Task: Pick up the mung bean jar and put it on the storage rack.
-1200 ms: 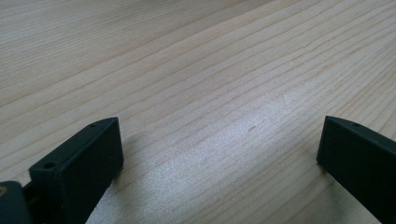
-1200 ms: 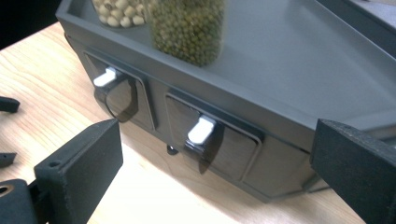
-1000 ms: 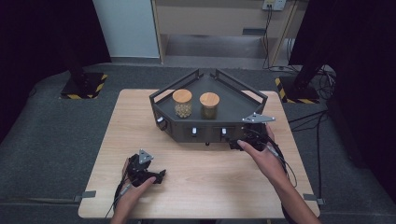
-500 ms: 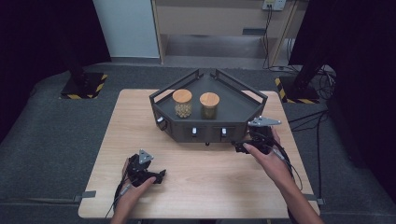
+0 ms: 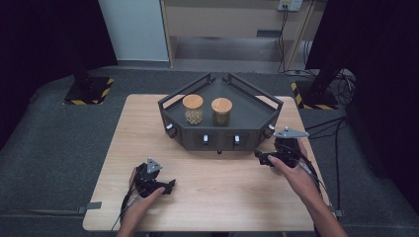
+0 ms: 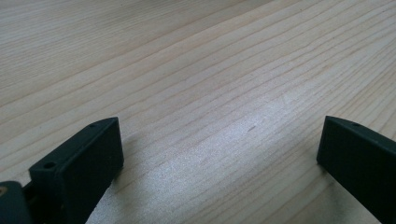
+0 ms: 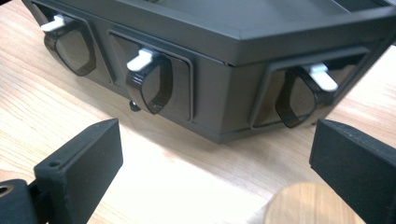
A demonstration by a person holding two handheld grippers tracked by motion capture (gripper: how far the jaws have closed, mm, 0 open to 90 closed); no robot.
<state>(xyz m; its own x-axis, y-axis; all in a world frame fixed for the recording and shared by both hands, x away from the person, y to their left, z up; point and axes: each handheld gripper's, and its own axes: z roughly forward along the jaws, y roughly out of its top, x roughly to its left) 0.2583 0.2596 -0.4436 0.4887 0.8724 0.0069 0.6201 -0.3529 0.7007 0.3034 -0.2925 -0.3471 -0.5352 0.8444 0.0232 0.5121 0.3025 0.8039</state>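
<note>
Between the wide-spread jaws of the right gripper (image 7: 219, 140), close in, sat a round wooden lid (image 7: 303, 205), just before the dark drawer stand (image 7: 224, 84). The left gripper (image 6: 219, 140), equally wide and empty, lay well apart over the table (image 6: 187, 56).

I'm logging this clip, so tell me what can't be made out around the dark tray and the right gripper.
- Round wooden thing between the right gripper's jaws: right gripper view, cut off by the bottom edge.
- Jar contents: high view, too small.
- Tray top: right gripper view, cut off by the upper edge.
</note>
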